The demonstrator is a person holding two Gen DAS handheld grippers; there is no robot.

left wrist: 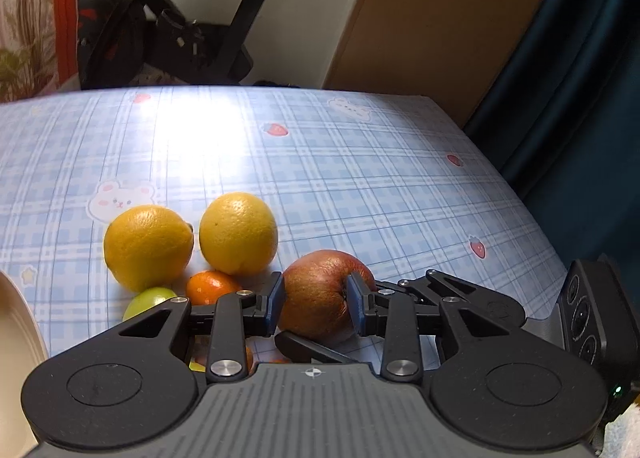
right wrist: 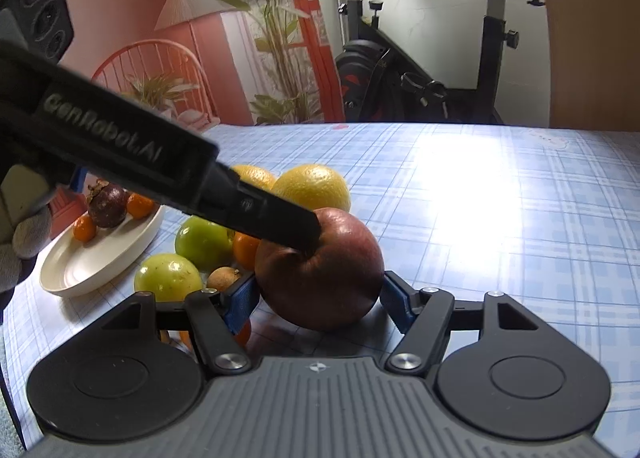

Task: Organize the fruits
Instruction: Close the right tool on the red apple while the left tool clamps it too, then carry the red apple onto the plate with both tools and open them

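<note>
A red apple [left wrist: 316,290] [right wrist: 320,274] sits on the blue checked tablecloth, to the right of the fruit pile. My left gripper [left wrist: 316,306] is shut on its top: one blue pad presses into the stem hollow, the other on the near side. In the right wrist view a left gripper finger [right wrist: 276,218] reaches down from the upper left onto the apple. My right gripper [right wrist: 320,302] spans the apple's widest part with both blue pads against its sides. One of its fingers [left wrist: 308,346] lies low beside the apple.
Two yellow citrus fruits [left wrist: 148,246] [left wrist: 238,232], a mandarin [left wrist: 210,286], green fruits [right wrist: 204,242] [right wrist: 168,278] and a small brown fruit [right wrist: 224,278] crowd left of the apple. A cream plate [right wrist: 100,262] further left holds a mangosteen [right wrist: 106,200] and mandarins. An exercise bike [right wrist: 420,78] stands beyond the table.
</note>
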